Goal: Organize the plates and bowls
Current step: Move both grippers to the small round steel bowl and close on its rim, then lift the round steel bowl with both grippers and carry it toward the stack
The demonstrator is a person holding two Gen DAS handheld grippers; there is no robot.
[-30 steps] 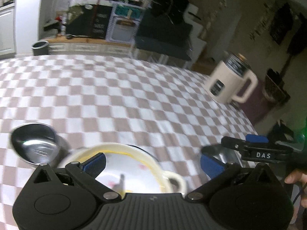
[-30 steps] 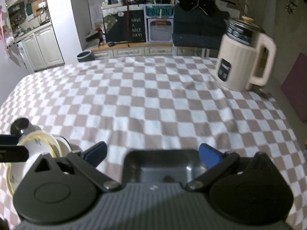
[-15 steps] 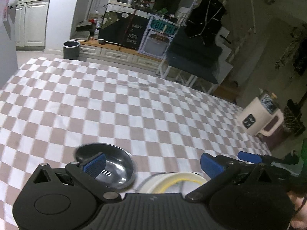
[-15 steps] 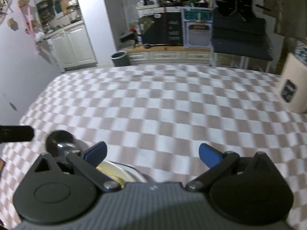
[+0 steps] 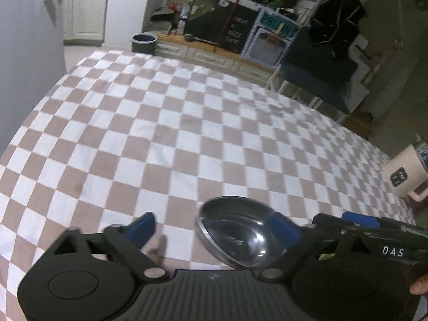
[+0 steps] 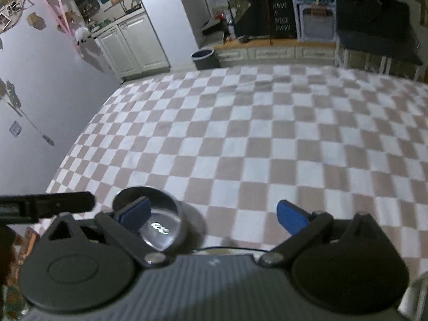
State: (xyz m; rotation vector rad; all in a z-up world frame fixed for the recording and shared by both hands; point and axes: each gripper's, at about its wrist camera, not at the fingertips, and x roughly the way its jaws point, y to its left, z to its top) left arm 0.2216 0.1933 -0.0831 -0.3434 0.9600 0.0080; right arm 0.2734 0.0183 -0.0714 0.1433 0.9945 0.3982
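Note:
A small shiny steel bowl [image 5: 235, 236] sits on the checkered tablecloth [image 5: 187, 133] near the front edge. My left gripper [image 5: 212, 228] is open and empty, its right finger in front of the bowl's right side. The same bowl [image 6: 157, 219] shows in the right wrist view behind the left finger of my right gripper [image 6: 214, 215], which is open and empty. The right gripper's arm [image 5: 374, 227] reaches in at the right of the left wrist view. The yellow-rimmed plate is hidden below both cameras.
A cream electric kettle [image 5: 406, 176] stands at the table's right edge. A grey wall [image 6: 40, 93] borders the table on the left. Beyond the far edge are a bin [image 5: 144, 43], low cabinets and a dark chair.
Both grippers swung left and tilted up. The plate and dark square dish dropped out of view. The steel bowl now lies at the right of my left gripper.

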